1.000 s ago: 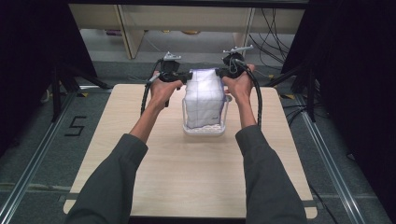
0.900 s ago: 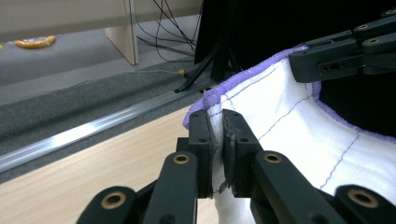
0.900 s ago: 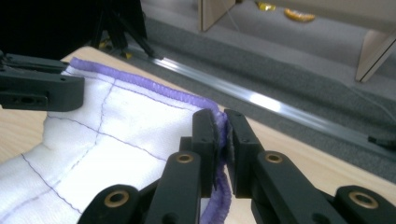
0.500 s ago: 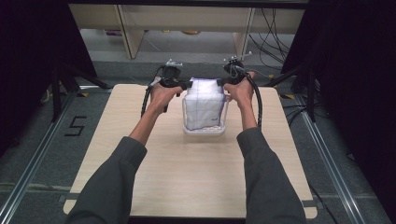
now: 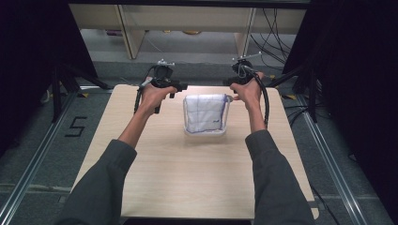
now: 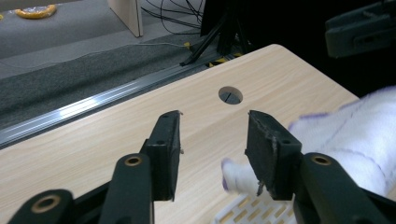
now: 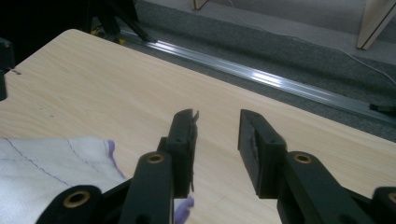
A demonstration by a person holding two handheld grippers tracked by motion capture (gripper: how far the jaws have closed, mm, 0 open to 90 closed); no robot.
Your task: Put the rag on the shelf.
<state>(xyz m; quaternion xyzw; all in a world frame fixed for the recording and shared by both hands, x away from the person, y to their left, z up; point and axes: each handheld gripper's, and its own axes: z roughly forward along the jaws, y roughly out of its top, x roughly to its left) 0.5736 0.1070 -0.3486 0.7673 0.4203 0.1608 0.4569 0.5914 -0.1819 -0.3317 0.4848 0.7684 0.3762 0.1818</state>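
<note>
Left tool [image 6: 212,140], right tool [image 7: 217,140] gaping, empty, flanking cloth [image 5: 204,112] near table's [image 5: 187,187] far edge

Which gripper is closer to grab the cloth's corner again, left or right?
Probably the left gripper. Its open jaws sit right at a corner of the white cloth, above the basket. The right gripper is open too, with the cloth off to its side.

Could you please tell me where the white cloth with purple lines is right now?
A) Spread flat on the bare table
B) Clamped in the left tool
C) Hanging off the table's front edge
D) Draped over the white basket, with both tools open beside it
D: the cloth lies over the basket, while the left tool and the right tool stand open and hold nothing.
</note>
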